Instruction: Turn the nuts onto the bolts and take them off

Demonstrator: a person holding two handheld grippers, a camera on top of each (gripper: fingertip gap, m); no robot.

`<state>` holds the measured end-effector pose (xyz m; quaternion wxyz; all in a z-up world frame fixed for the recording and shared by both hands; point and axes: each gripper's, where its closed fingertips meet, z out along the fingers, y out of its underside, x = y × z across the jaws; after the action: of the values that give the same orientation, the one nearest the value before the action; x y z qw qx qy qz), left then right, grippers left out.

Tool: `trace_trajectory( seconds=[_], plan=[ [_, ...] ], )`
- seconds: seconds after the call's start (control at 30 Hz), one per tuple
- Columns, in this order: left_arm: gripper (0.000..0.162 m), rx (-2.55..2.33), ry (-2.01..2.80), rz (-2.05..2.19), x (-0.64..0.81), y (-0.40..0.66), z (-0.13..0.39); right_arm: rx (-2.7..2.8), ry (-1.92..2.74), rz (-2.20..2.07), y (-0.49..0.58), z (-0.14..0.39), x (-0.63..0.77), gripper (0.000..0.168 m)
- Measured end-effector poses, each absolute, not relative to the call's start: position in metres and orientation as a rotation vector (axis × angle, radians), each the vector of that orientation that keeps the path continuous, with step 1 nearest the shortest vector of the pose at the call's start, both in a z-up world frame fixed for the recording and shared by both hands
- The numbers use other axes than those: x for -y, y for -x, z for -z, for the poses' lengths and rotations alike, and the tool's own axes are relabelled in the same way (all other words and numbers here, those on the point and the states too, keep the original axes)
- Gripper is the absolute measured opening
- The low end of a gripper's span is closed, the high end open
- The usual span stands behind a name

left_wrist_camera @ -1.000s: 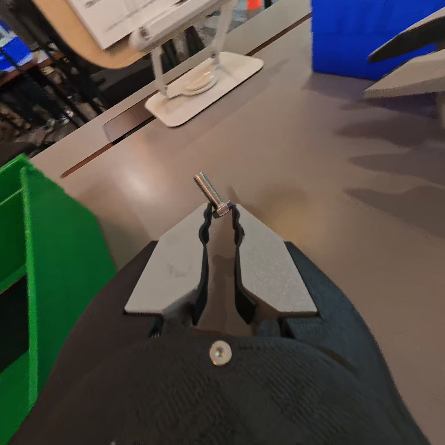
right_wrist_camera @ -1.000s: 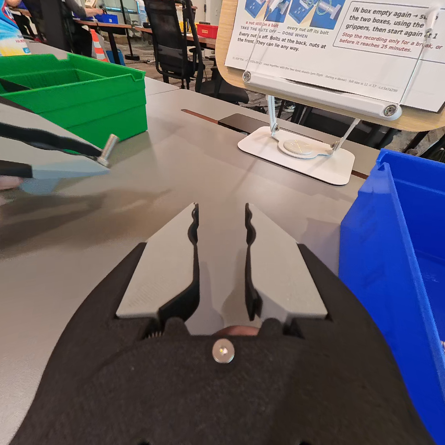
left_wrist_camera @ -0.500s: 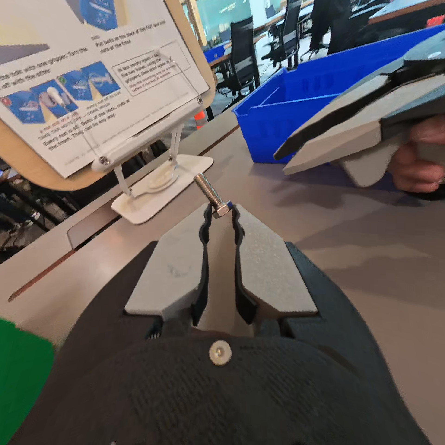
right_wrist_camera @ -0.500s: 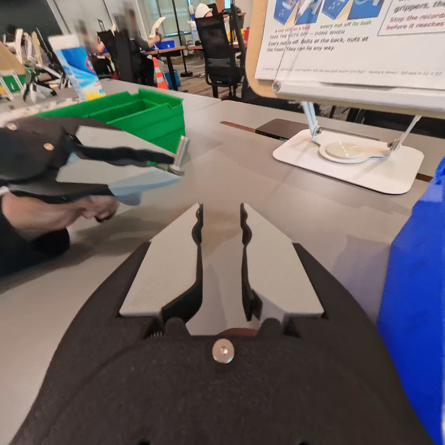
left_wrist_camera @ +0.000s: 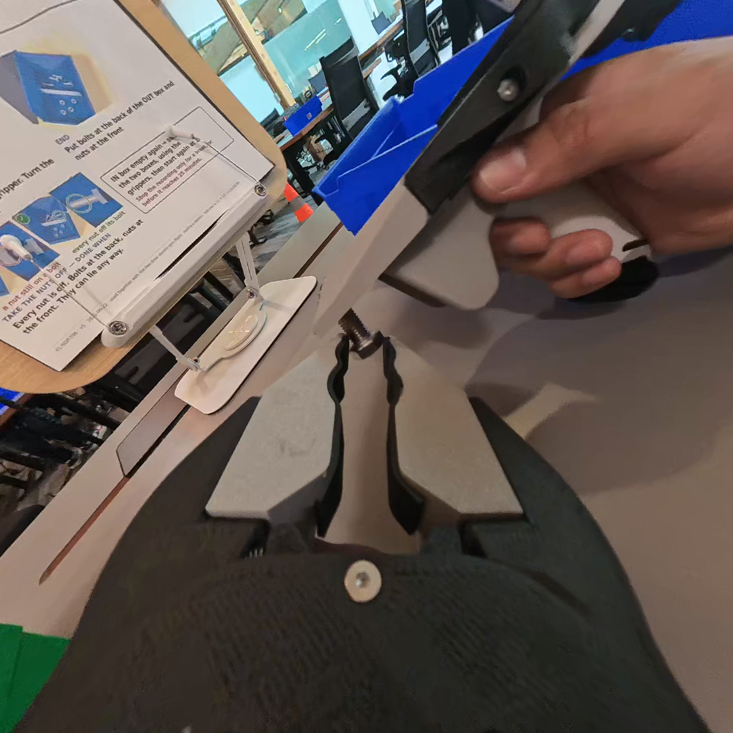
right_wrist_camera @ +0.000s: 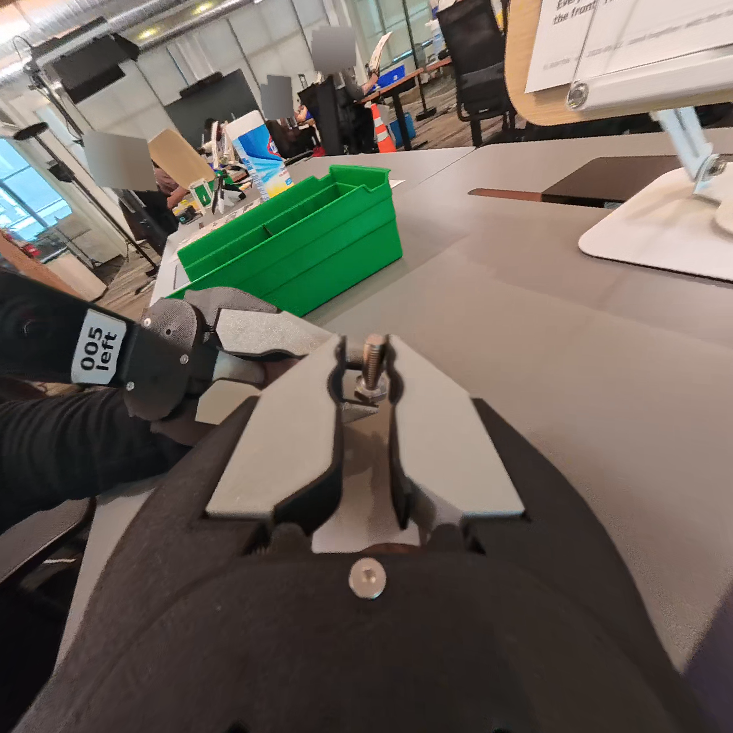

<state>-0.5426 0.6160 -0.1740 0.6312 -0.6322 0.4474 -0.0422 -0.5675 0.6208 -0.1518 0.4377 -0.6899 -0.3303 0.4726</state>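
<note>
Between the right tongs (right_wrist_camera: 364, 359), the bolt (right_wrist_camera: 373, 367) stands upright.

bolt (right_wrist_camera: 372, 367) | silver, threaded, upright (hex head down) | held above the grey table, shank bare

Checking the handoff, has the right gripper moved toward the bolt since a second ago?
Yes. The right gripper has moved left, away from the blue plastic bin, and now straddles the threaded steel bolt.

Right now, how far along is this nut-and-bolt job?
Early. Done: the left claw has one bolt clamped by its head. In hand: the right claw straddles its thread, not yet gripping. Left: no nut shows on it, so any threading and unscrewing remains.
</note>
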Motion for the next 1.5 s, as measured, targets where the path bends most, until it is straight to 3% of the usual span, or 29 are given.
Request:
trace_trajectory(
  seconds=[0.03, 0.57, 0.7, 0.8, 0.83, 0.87, 0.9, 1.1, 1.2, 1.5],
  plan=[
    [0.015, -1.032, 1.447, 0.087, -0.616, 0.542, 0.175, 0.817, 1.723, -1.168, 0.566, 0.153, -0.621, 0.007],
    [0.016, -0.9, 1.511, 0.258, -0.608, 0.537, 0.166, 0.777, 1.616, -0.954, 0.558, 0.148, -0.612, 0.006],
    [0.022, -0.888, 1.541, 0.33, -0.606, 0.536, 0.167, 0.784, 1.616, -0.984, 0.557, 0.148, -0.611, 0.007],
    [0.039, -0.882, 1.579, 0.31, -0.61, 0.539, 0.171, 0.782, 1.599, -1.039, 0.556, 0.146, -0.608, 0.007],
    [0.034, -0.886, 1.576, 0.311, -0.61, 0.539, 0.171, 0.781, 1.594, -1.058, 0.556, 0.145, -0.607, 0.007],
    [0.019, -0.904, 1.559, 0.32, -0.607, 0.538, 0.171, 0.781, 1.595, -1.07, 0.556, 0.144, -0.607, 0.007],
    [0.016, -0.914, 1.548, 0.322, -0.605, 0.536, 0.17, 0.778, 1.593, -1.076, 0.556, 0.144, -0.607, 0.007],
    [0.024, -0.9, 1.568, 0.405, -0.602, 0.532, 0.169, 0.83, 1.56, -1.107, 0.561, 0.142, -0.597, 0.006],
    [0.016, -0.874, 1.577, 0.465, -0.601, 0.533, 0.167, 0.848, 1.544, -1.05, 0.561, 0.142, -0.596, 0.006],
    [0.016, -0.841, 1.627, 0.537, -0.602, 0.534, 0.169, 0.866, 1.523, -0.989, 0.561, 0.14, -0.596, 0.007]
  ],
)
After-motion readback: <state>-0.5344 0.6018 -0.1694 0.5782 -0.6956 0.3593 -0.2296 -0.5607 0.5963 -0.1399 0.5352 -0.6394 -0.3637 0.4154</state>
